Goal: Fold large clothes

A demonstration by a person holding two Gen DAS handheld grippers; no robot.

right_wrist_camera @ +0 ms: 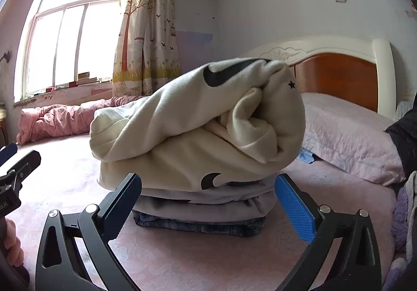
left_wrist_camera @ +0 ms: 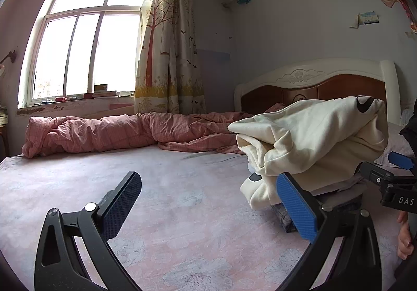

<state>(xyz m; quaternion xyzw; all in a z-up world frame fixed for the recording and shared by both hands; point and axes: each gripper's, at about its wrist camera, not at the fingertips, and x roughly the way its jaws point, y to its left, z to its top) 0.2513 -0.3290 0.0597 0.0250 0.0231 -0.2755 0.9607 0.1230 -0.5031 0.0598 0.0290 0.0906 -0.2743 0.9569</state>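
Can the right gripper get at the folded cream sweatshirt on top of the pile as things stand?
Probably yes. The right gripper stands open right in front of the pile, nothing between its fingers and the cream sweatshirt. The left gripper is off to the side, open, over bare bed sheet.

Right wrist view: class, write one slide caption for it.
Open right claw faces a rumpled cream sweatshirt topping a stack of folded clothes on the pink floral bedsheet.
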